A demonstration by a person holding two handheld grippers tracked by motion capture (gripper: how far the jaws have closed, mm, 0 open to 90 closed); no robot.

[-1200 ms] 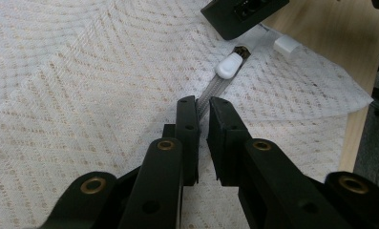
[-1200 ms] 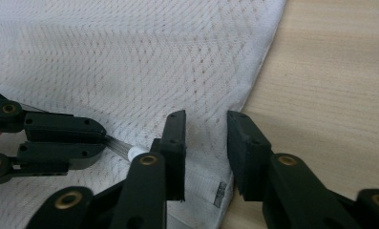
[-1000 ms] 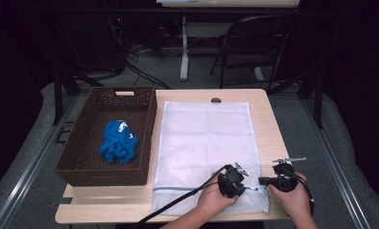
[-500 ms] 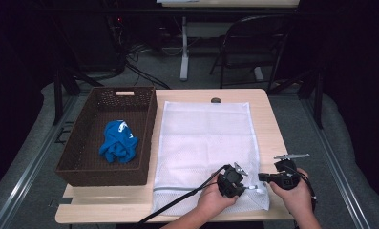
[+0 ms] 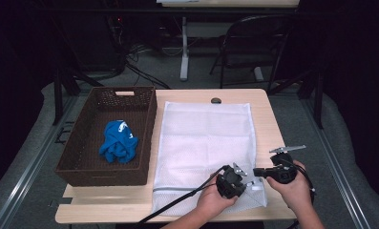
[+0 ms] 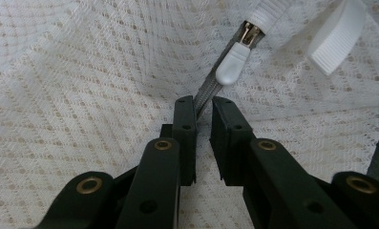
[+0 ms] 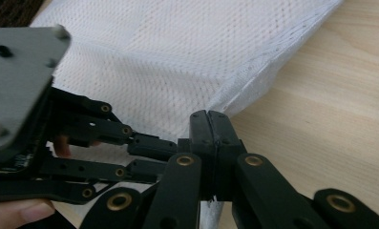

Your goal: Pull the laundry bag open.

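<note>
two grippers meet at the near right corner of a white mesh bag [image 5: 204,138]: right gripper [image 7: 209,119], jaws together, pinches its edge; left gripper [image 6: 204,106], jaws just opening, straddles the zipper pull [image 6: 231,67] ahead.

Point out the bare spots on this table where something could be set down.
Free: the wood strip right of the mesh bag, up to the table edge, and the near-left corner in front of the brown basket. Crowded: the bag's near-right corner, where the left gripper and right gripper meet.
</note>
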